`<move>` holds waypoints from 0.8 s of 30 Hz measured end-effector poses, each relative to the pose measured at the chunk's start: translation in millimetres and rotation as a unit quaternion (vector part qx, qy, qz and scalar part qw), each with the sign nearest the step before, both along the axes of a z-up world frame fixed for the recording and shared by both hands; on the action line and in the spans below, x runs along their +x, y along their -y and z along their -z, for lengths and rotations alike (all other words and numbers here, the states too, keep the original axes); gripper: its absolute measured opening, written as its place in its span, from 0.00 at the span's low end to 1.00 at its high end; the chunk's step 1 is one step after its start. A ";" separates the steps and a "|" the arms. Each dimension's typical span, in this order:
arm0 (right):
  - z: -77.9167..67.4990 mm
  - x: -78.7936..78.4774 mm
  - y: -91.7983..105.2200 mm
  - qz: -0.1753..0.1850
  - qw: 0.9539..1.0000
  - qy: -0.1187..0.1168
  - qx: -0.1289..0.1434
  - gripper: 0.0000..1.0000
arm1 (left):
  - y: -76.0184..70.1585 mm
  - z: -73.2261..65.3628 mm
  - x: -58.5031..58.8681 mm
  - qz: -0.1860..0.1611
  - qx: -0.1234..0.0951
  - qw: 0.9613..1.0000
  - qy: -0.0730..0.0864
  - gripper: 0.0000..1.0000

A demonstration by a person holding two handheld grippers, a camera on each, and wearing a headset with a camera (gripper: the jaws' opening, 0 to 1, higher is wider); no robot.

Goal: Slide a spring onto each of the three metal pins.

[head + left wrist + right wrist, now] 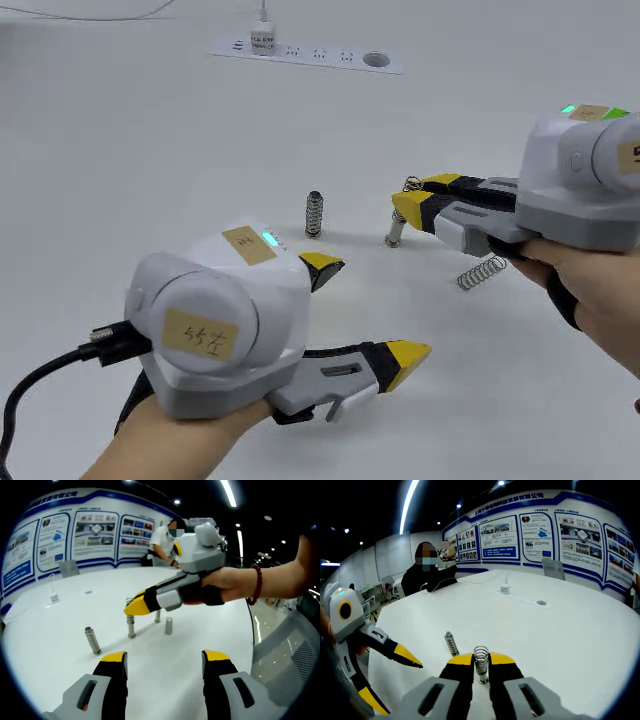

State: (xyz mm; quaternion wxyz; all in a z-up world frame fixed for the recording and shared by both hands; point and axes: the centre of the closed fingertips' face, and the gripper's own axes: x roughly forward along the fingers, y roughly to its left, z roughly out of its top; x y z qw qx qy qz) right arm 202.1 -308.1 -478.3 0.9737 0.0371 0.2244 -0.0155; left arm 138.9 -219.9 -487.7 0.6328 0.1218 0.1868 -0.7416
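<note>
Head view: the right tool point(405, 202) was clamped on a spring point(412, 184) atop a pin point(396, 232). Left gripper view: the left tool point(165, 656) was held open (empty). Right gripper view: the spring point(481, 656) was pinched just ahead; released off-axis, it could be flicked away.

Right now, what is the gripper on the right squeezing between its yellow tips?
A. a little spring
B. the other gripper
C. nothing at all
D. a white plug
A: in the right gripper view, the right gripper has its yellow-tipped jaws closed on a spring, which stands upright over a pin.
</note>
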 end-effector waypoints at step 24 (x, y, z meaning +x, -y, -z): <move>27.9 -4.5 -5.5 -0.002 0.999 -0.042 -0.002 0.12 | -0.5 -0.2 1.6 0.002 0.001 1.000 0.009 0.59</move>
